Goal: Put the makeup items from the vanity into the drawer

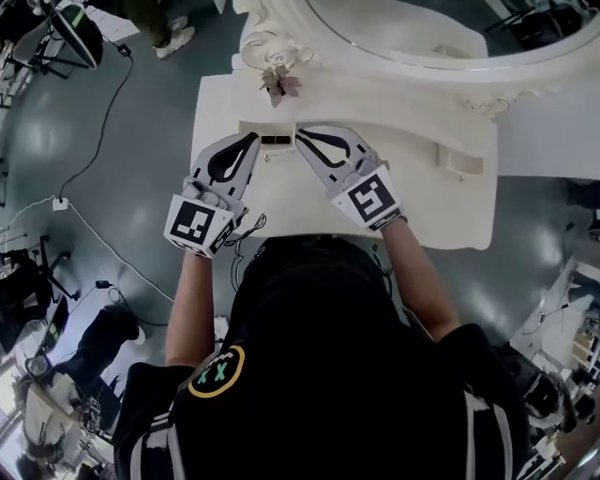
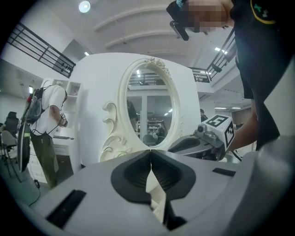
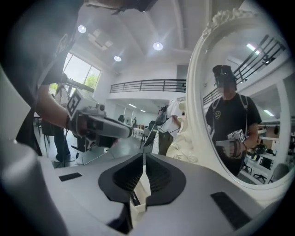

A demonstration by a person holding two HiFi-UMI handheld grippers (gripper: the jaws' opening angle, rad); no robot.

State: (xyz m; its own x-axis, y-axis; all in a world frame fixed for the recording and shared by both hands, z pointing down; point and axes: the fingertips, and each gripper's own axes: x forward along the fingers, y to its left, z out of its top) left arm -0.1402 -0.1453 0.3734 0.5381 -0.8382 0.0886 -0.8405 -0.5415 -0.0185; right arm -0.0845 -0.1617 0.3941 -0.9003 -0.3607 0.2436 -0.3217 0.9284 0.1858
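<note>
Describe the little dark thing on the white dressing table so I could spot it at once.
Start at the white vanity with its oval mirror. On its top, the left tongs and right tongs aim their tips at each other. The small dark item lies between those tips: oblong, dark against white, unlike the pinkish flower ornament farther back.

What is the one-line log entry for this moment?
left gripper: jaws shut, empty | right gripper: jaws shut, empty | both above vanity | small dark item between their tips
</note>
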